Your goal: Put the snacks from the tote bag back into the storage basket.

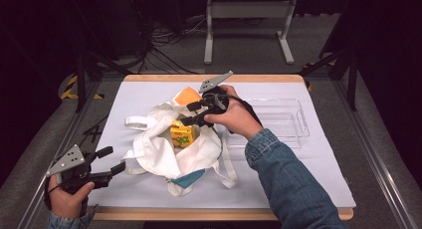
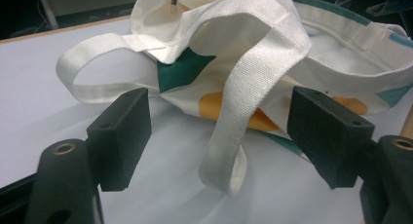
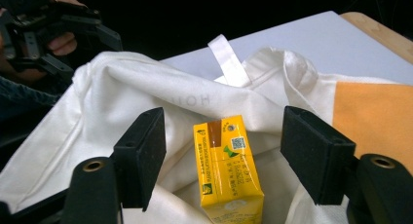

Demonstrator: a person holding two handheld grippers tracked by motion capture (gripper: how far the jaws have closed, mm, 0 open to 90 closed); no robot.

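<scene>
**Carton set down in the tote, both claws spread**

A yellow drink carton (image 1: 182,134) stands upright in the mouth of a white cloth tote bag (image 1: 159,152), which lies crumpled near the middle of the tabletop (image 1: 124,189). The right claw (image 1: 191,114) hovers just over it from the far side; in the right gripper view the carton (image 3: 228,170) sits between the two black jaws with a clear gap on either side, so the jaws are spread and pinch nothing. That reads as a release: the carton rests on the cloth on its own, and the bag's folds prop it up.

The left claw (image 1: 113,160) waits near the tabletop's near left corner, also spread. In the left gripper view one strap (image 2: 243,112) of the bag loops down between its jaws without touching either pad, likely lined up so it can take the strap and hold the mouth open.

A clear plastic tray (image 1: 293,120) lies toward the right edge, apart from the bag.
</scene>
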